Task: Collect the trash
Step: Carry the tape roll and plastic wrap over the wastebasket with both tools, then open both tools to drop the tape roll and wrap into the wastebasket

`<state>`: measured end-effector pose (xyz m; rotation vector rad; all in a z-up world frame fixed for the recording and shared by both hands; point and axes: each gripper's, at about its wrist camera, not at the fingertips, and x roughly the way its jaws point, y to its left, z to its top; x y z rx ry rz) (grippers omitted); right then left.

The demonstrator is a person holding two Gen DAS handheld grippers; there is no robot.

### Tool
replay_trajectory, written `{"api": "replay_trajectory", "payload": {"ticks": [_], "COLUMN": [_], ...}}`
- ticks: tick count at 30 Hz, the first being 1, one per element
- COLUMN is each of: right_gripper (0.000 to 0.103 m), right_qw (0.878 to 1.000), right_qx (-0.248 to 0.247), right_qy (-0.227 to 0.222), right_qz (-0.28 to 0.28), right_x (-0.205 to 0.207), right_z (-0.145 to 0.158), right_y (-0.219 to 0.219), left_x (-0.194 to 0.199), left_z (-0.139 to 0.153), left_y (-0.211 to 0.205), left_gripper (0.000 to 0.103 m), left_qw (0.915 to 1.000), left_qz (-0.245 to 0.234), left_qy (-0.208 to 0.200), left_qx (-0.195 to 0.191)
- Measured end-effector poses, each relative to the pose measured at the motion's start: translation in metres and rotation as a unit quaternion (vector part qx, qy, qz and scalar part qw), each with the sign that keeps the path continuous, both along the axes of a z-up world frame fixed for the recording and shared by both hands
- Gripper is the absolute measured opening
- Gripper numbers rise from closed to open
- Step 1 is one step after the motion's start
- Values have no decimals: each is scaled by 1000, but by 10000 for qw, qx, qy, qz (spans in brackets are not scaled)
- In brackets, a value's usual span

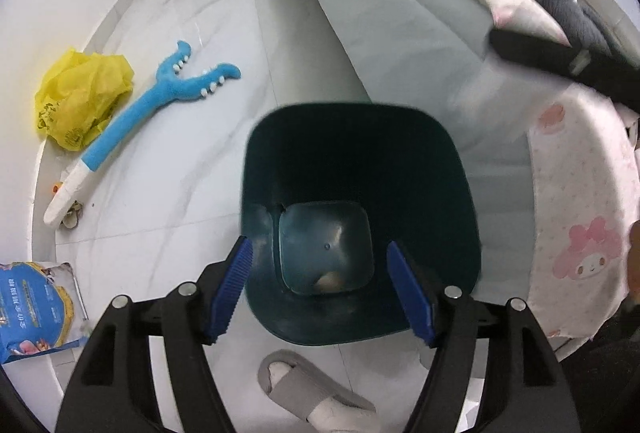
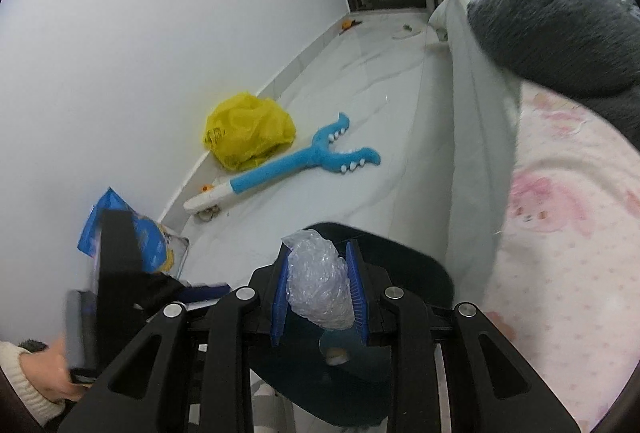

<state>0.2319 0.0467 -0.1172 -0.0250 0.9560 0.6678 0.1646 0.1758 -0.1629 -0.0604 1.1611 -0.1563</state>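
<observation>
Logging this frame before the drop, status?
Left gripper open, empty, over the dark green trash bin. Right gripper shut on crumpled clear plastic wrap, above the bin opening. Nothing blocking the drop.

The bin (image 1: pixel 460 193) is smooth dark plastic with a dull sheen. The bubble wrap (image 2: pixel 320 285) is clear, crinkled film. The tool (image 2: pixel 318 291) has ribbed blue pads (image 2: pixel 279 297) on matt black plastic. The floor (image 1: pixel 180 161) is glossy marbled tile. The bedsheet (image 2: pixel 568 253) is soft printed cloth.
</observation>
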Motion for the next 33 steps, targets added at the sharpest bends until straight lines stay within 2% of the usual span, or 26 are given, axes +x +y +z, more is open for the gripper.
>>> {"api": "replay_trajectory", "payload": {"ticks": [6, 10, 15, 21, 26, 33], "right_gripper": [27, 27, 27, 27, 27, 30], "right_qw": [9990, 9976, 9953, 9928, 9900, 9836], "right_qx": [-318, -478, -654, -809, -997, -1287], "right_qy": [301, 505, 710, 886, 986, 1215], "right_qz": [23, 44, 24, 51, 156, 354], "right_x": [6, 9, 11, 10, 8, 1], "right_z": [-31, -53, -77, -98, -111, -130], "right_y": [14, 23, 33, 44, 51, 55], "left_x": [-3, -7, -12, -18, -22, -27], "left_z": [24, 41, 56, 73, 86, 114], "left_y": [20, 31, 39, 39, 45, 45], "left_gripper": [72, 68, 65, 61, 52, 51], "left_qw": [9988, 9961, 9925, 9892, 9850, 9760], "left_qz": [196, 242, 271, 241, 279, 339], "left_qy": [-407, -822, -1158, -1418, -1672, -2115], "left_qx": [-173, -217, -272, -273, -334, -400]}}
